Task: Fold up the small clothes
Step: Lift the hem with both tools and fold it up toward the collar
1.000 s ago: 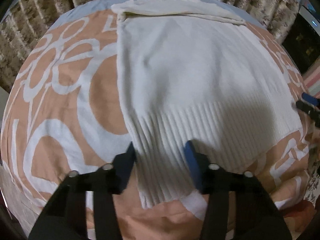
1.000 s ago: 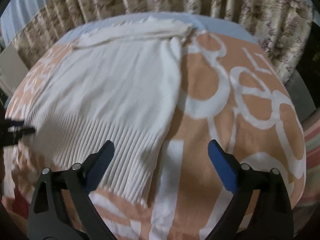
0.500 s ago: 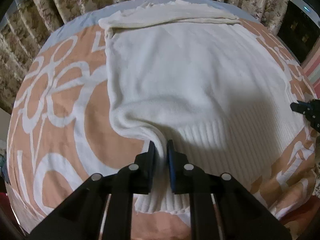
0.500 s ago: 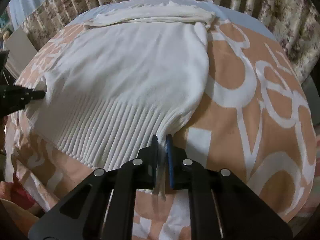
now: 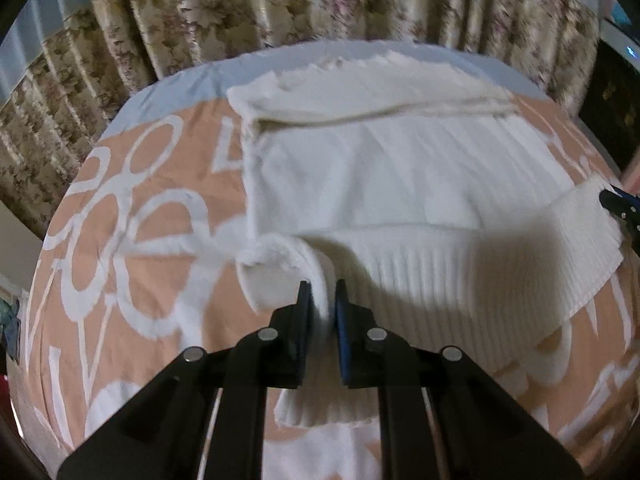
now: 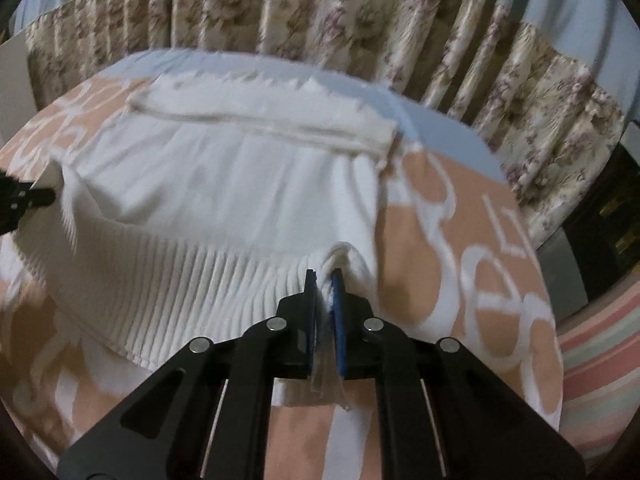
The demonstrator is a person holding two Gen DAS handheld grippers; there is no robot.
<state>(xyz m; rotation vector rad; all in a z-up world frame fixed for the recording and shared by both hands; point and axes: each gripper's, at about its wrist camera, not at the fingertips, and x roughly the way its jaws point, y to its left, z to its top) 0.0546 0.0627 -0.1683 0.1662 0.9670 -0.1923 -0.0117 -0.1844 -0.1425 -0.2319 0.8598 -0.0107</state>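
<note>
A white knitted sweater (image 5: 372, 172) lies on the peach-and-white patterned bed cover, its sleeves folded across the far end (image 5: 360, 92). My left gripper (image 5: 323, 286) is shut on the left corner of the ribbed hem, which is lifted and curling toward the sleeves. My right gripper (image 6: 325, 278) is shut on the right corner of the same hem (image 6: 180, 280), also raised off the bed. In the left wrist view the right gripper's tip (image 5: 618, 202) shows at the right edge; the left gripper's tip (image 6: 28, 198) shows at the left edge of the right wrist view.
The bed cover (image 5: 132, 264) spreads around the sweater, with a pale blue sheet (image 6: 436, 120) at the far end. Floral curtains (image 5: 280, 4) hang behind the bed. A striped cloth (image 6: 600, 352) lies at the right, and a dark cabinet (image 6: 612, 216) stands beyond it.
Both grippers went from open to shut on the hem's two corners. They have since lifted the hem and carried it toward the sleeves, so the sweater's lower part bunches upward.
</note>
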